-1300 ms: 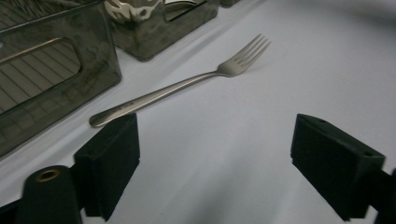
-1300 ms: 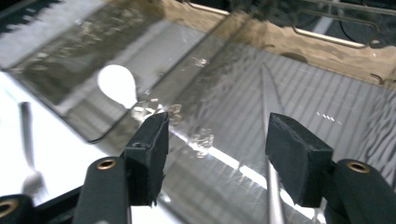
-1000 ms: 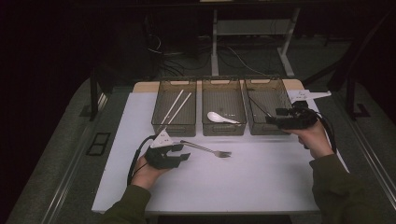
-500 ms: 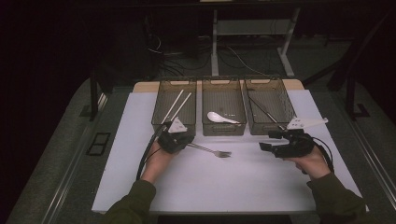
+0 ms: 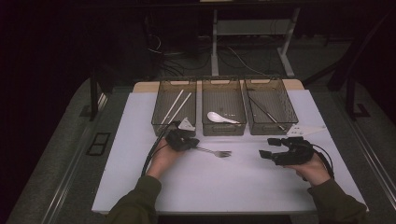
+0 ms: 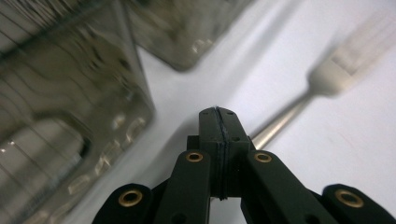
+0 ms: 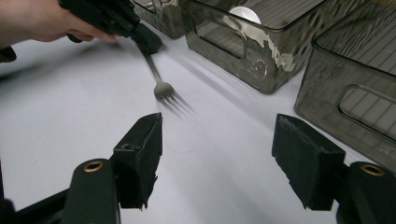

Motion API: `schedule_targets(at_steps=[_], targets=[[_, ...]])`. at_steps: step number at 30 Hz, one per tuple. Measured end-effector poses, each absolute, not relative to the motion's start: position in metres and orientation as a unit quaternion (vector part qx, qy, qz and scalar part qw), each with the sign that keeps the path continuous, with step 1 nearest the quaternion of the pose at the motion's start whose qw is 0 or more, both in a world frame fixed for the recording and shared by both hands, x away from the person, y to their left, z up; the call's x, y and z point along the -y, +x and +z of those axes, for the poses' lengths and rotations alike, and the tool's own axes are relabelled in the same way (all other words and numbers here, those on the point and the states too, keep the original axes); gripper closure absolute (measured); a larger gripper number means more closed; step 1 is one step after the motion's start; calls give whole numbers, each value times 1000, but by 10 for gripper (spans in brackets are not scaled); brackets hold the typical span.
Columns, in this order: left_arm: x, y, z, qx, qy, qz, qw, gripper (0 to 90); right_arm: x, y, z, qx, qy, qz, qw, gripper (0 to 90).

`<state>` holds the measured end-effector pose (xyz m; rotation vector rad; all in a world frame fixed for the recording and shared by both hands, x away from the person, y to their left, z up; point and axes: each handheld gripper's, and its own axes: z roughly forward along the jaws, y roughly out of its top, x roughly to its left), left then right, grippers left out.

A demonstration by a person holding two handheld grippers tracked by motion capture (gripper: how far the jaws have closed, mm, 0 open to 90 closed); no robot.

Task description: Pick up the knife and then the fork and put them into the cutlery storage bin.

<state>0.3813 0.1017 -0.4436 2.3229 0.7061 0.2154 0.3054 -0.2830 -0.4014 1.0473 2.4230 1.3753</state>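
Fork lying flat on the white table, in front of the three bins; its long axis runs left to right, tines toward the right gripper, handle end at the left gripper; left gripper's jaws pressed together, handle emerging just beside their tip, though whether they pinch it I cannot tell; right gripper's jaws wide apart, well clear of the tines; the left hand is plainly nearer.

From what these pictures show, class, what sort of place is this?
Probably a lab or workshop set up for recording cutlery sorting: a white table in a dark room, three clear bins in a row, cables on the floor behind, and a fork.
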Motion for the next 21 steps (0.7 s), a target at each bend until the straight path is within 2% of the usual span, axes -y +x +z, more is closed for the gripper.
schedule_targets(at_steps=[8,9,10,12,14,17,21], targets=[[-106,361,-438,-238,908,42,341,887,281,305,-402,-812,350,460,83,334],[-106,359,-436,-237,905,45,351,858,281,305,-402,-812,350,460,83,334],[-104,359,-434,-234,902,45,359,759,281,305,-402,-811,351,461,82,334],[-99,357,-433,-232,898,40,373,697,280,305,-402,-812,351,460,82,334],[-92,357,-436,-216,899,39,380,671,279,306,-403,-813,349,459,81,333],[-85,356,-441,-196,910,40,364,682,276,306,-404,-813,350,458,79,334],[-81,356,-445,-177,915,50,360,791,272,306,-405,-811,350,461,81,338]])
